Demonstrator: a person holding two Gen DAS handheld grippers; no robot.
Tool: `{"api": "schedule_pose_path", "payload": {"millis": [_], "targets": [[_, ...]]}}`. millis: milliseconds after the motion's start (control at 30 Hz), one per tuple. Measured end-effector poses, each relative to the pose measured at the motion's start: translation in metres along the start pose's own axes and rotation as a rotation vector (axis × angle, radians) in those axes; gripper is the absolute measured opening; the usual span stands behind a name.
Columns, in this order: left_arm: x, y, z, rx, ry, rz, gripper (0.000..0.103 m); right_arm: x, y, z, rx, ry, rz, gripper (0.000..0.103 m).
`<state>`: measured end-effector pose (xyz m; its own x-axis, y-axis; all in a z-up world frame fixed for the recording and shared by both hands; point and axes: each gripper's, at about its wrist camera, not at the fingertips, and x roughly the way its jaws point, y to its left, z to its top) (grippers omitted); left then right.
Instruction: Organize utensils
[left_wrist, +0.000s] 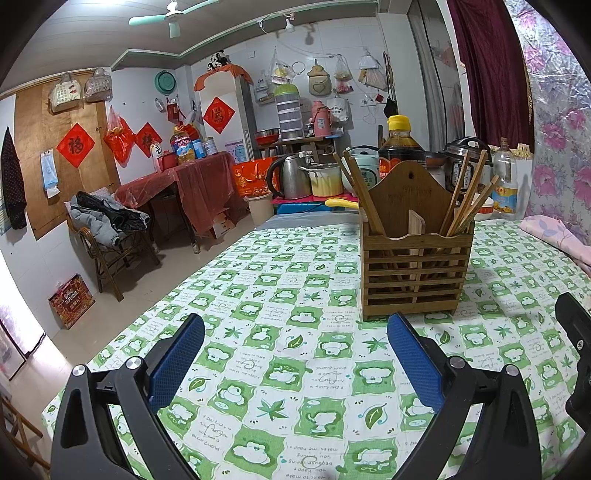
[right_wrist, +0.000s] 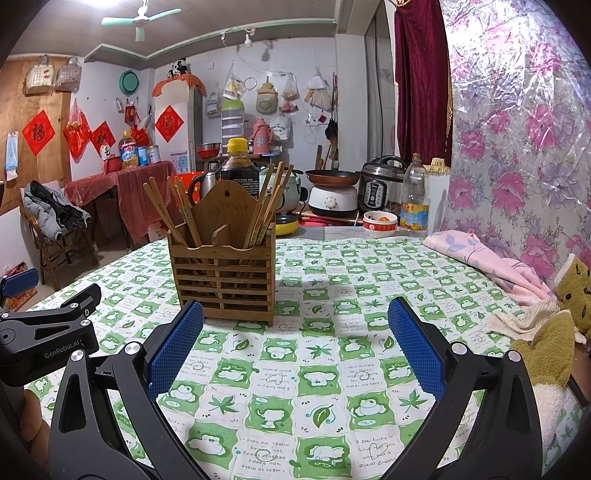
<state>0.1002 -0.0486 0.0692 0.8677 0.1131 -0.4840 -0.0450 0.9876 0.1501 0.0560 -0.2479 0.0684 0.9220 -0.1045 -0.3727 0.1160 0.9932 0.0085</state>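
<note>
Wooden slatted utensil holder (left_wrist: 415, 258) on a green-checked bench (left_wrist: 288, 369).
Chopsticks (left_wrist: 467, 201) lean in both compartments; left gripper (left_wrist: 295, 354) and right gripper (right_wrist: 295, 343) gape wide, holding nothing.

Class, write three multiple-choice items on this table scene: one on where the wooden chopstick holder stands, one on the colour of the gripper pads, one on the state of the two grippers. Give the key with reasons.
1. Where does the wooden chopstick holder stand?
A. On the green-and-white tablecloth
B. On the floor
C. On the red-covered side table

2. What colour are the gripper pads?
A. Red
B. Blue
C. Yellow

3. How are the left gripper and the right gripper?
A. Both shut on chopsticks
B. One open, one shut
C. Both open and holding nothing

Key: 1 A, the holder's base rests on the patterned cloth in both views. 2 B, the textured pads on the fingers are blue. 3 C, each view shows a wide gap between the fingers with only cloth behind; the chopsticks all stand in the holder.
</note>
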Motion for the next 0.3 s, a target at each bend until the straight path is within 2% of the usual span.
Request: {"api": "schedule_pose_path", "payload": {"millis": [300], "targets": [[-0.0010,0.0023,-0.0042,-0.008,-0.004,0.013,0.097,-0.0007,-0.0001,-0.0002,0.001,0.000,0.000,0.097]]}}
